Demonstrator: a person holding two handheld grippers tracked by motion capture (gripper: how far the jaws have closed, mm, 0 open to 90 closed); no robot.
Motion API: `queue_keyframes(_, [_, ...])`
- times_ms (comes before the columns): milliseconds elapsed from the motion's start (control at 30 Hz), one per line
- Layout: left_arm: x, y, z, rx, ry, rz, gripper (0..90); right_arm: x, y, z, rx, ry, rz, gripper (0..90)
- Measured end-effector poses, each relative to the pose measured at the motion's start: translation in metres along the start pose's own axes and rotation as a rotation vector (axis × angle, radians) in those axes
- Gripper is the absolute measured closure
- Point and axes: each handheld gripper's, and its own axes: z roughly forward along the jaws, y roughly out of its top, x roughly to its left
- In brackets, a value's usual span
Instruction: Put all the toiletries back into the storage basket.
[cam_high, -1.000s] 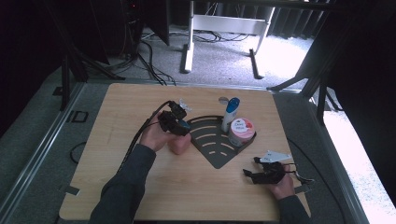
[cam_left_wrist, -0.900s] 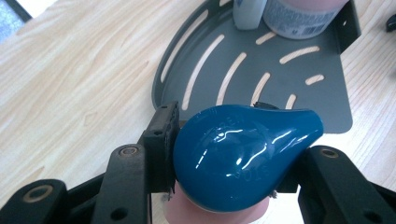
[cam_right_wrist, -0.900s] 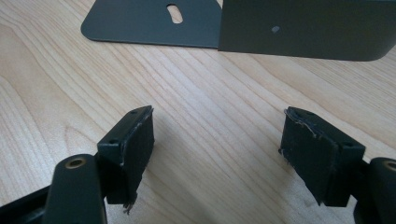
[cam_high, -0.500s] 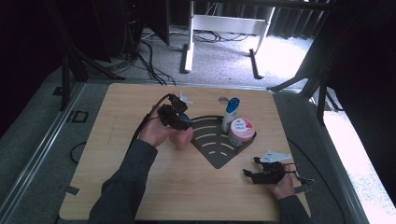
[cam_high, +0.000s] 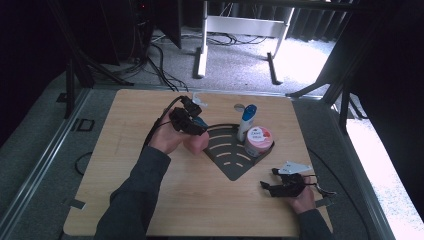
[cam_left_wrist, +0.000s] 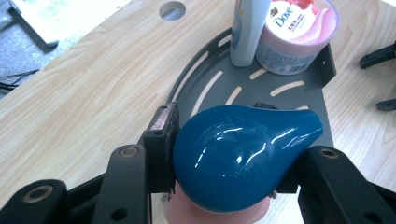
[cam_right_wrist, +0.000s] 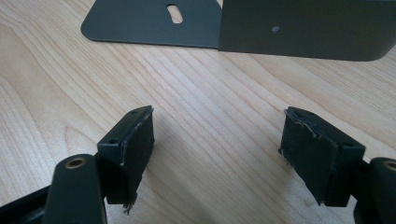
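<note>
Lifted slightly, left hand-held gripper (cam_left_wrist: 224, 172) clamps one bottle (cam_left_wrist: 243, 154) (blue-capped, pink).

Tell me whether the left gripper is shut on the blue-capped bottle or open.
Shut on it. In the left gripper view both jaws press the sides of the bottle's blue cap, with its pink body below. The left gripper holds it beside the rack.

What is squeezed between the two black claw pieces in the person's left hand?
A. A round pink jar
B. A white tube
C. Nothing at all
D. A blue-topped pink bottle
D: in the left gripper view the left claw presses on both sides of a glossy blue-topped pink bottle, while the white tube and pink jar stand on the dark rack beyond.
</note>
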Motion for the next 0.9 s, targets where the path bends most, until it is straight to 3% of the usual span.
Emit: queue_keyframes(900, [-0.006,0.024,0.008,-0.033,-0.006,-0.007,52.9,0.0,0.0,0.0,0.0,0.0,0.0,25.4])
